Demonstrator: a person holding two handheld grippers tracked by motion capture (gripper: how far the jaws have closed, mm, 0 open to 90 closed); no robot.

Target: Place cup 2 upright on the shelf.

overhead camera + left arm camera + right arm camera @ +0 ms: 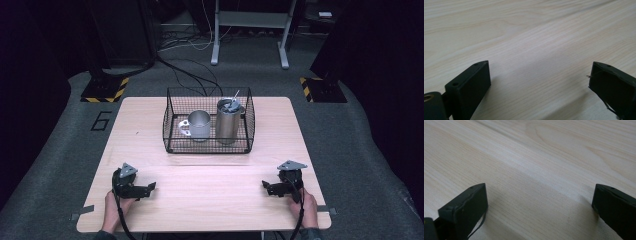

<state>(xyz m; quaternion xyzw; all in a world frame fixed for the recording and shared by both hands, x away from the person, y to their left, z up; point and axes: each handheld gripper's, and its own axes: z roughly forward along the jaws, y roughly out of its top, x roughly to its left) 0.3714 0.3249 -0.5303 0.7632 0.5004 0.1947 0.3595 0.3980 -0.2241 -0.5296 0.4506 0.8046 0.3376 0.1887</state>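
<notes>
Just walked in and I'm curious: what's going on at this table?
A person holds a gripper in each hand, the left gripper and right gripper, both resting low at the near edge of the wooden table with jaws open and empty. Farther back, a wire basket holds a metal mug and a taller metal canister, both untouched.

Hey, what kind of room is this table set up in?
Probably a lab or recording studio: cables trail over grey carpet, hazard-striped stand bases flank the wooden table, and a number six marks the floor.
</notes>
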